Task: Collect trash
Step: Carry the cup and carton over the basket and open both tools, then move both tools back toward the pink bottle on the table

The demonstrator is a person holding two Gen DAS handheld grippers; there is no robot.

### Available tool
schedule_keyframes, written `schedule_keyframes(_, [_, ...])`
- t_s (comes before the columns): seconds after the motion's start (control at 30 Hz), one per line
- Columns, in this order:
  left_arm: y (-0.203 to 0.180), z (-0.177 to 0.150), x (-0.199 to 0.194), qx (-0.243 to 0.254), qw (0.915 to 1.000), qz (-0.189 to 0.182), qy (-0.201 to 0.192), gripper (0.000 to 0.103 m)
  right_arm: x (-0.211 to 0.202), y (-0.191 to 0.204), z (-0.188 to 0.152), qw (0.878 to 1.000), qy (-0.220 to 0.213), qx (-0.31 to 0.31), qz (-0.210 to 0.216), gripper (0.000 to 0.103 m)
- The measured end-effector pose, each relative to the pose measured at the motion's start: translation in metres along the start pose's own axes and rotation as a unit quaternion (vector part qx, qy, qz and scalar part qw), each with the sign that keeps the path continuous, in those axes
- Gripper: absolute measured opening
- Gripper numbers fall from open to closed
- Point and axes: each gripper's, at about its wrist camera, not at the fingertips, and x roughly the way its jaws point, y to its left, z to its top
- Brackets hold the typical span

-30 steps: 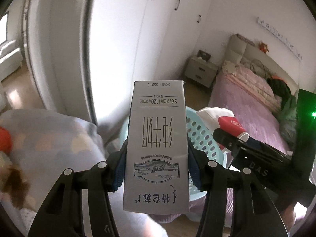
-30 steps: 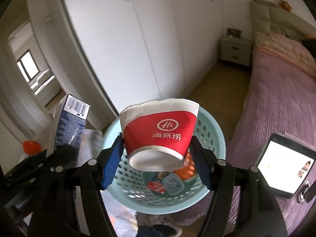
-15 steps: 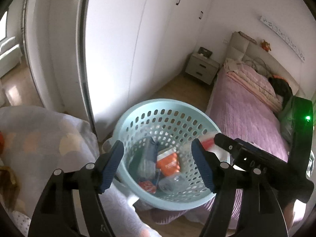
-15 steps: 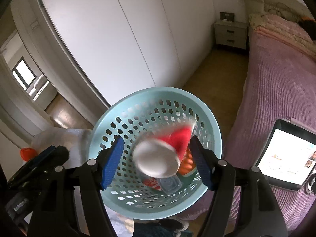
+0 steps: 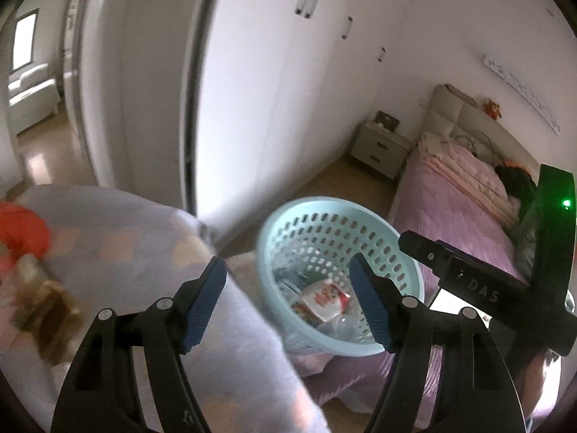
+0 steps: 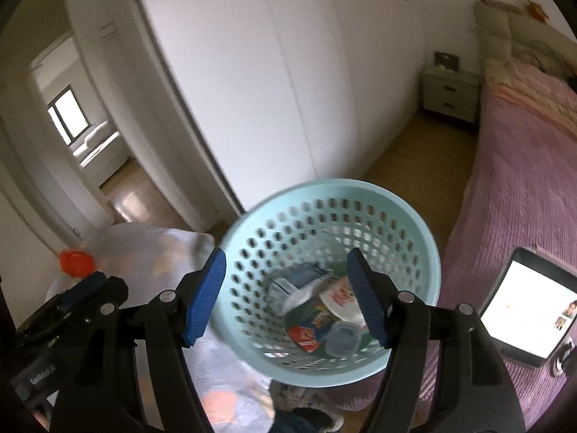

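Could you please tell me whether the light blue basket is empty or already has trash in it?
It has trash in it: the basket holds a red-and-white cup, a carton and a clear lid.

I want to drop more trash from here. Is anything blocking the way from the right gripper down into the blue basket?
Nothing visible does. The right gripper is open and empty above the basket, whose mouth is uncovered, with trash lying only at its bottom.
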Motion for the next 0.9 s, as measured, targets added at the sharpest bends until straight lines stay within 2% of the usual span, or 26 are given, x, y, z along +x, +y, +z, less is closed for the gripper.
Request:
schedule_keyframes(0.3, [0.074,-0.006,-0.058,-0.044,0.9968,0.058,-0.032,0.069,-0.004,0.087,-0.008,0.996,0.005,-0.071,0.054,0.066])
schedule_keyframes(0.6, [0.179,-0.021,-0.113,-0.118,0.9828,0.132,-0.054,0.069,0.012,0.174,-0.044,0.984,0.018,-0.150,0.094,0.063])
schedule_keyframes(0.63, [0.188,-0.024,-0.117,-0.121,0.9818,0.136,-0.052,0.069,0.013,0.182,-0.047,0.983,0.019,-0.157,0.098,0.062])
schedule_keyframes(0.77, [0.221,-0.033,-0.113,-0.114,0.9817,0.152,-0.015,0.069,0.023,0.213,-0.062,0.975,0.027,-0.191,0.108,0.040])
schedule_keyframes(0.9, [0.243,-0.045,-0.100,-0.092,0.9855,0.141,0.019,0.070,0.033,0.235,-0.078,0.969,0.048,-0.205,0.130,0.041])
